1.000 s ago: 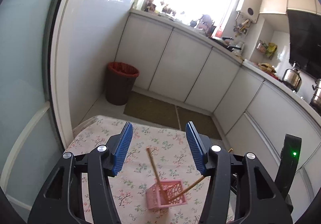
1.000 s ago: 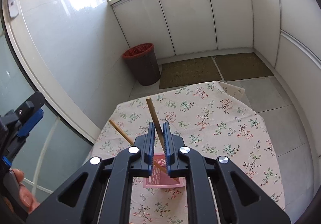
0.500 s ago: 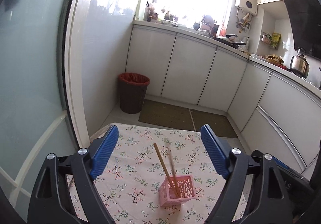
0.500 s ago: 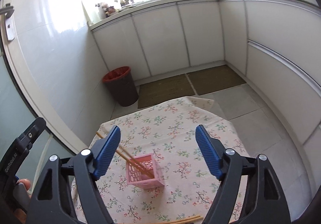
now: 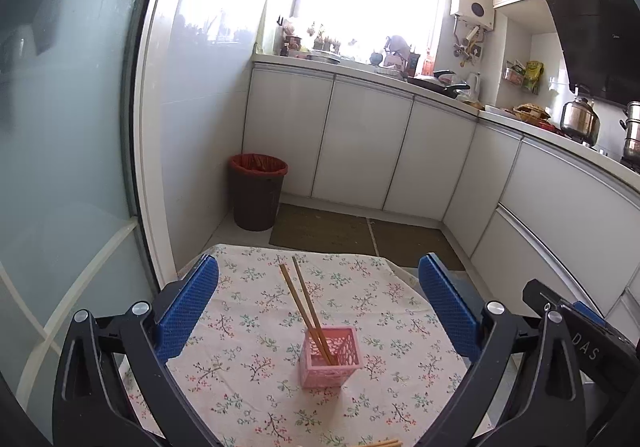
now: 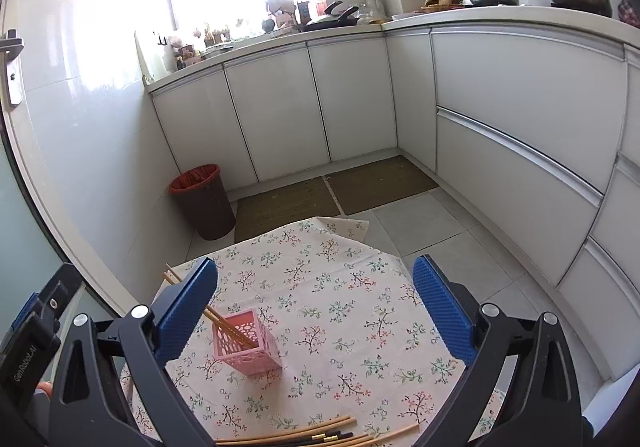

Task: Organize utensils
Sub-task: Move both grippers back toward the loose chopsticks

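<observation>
A second ago the right gripper (image 6: 314,311) was clamped on a wooden chopstick over the pink basket (image 5: 331,355); now its jaws stand wide apart and empty, and that stick rests in the basket beside the one already there. The two chopsticks (image 5: 305,301) lean together toward the far left edge of the counter (image 5: 248,327), their lower ends down inside the basket and their tops well above its rim. The left gripper (image 5: 318,307) has its jaws wide apart too, holding nothing, as it did throughout; both grippers have drawn back and up, so the basket now sits lower and smaller in each view. The basket itself stands upright on the flowered cloth, near the middle of the counter in the left view and toward the left side in the right view. That looks like one placement finished, not the whole job: a bundle of loose chopsticks (image 6: 304,433), some pale wood and some dark, lies flat along the near edge of the counter, just below the right gripper. The likely next step is to go down to that bundle, and picking a single thin stick out of a touching pile may be fiddly.
</observation>
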`<action>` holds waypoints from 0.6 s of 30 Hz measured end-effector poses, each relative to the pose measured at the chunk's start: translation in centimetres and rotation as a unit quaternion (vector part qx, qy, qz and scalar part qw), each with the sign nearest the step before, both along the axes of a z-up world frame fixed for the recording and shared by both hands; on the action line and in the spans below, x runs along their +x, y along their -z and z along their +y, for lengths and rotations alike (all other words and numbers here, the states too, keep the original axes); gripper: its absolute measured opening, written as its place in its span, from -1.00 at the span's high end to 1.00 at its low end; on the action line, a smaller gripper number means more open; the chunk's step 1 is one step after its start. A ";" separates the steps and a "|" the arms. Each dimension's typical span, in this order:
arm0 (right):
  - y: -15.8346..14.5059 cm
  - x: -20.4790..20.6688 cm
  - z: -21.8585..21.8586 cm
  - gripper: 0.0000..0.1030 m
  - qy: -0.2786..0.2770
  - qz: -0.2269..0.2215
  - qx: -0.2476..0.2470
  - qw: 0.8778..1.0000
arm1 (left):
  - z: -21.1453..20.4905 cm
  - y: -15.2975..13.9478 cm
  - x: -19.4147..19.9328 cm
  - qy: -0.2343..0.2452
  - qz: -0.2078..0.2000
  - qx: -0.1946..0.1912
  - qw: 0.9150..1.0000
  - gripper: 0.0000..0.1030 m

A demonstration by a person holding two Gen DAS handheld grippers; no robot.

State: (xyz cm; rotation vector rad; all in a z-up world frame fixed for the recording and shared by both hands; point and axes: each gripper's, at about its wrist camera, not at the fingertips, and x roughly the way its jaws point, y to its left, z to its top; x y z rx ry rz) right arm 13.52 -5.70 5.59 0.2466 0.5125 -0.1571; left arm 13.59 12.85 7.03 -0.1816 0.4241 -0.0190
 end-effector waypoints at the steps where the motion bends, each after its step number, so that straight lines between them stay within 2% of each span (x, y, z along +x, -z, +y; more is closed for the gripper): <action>1: -0.1 -0.5 -0.1 -0.87 0.002 -0.002 -0.003 1.000 | -0.2 0.0 -0.4 0.002 0.002 0.001 1.000 -0.86; 12: 0.9 -5.2 -2.4 -0.87 0.043 -0.018 -0.030 0.998 | -2.5 1.2 -2.9 0.019 0.026 0.021 0.999 -0.86; 18: 3.1 -8.0 -5.0 -0.87 0.067 -0.009 -0.024 0.997 | -4.9 2.7 -3.1 0.045 0.049 0.061 0.996 -0.86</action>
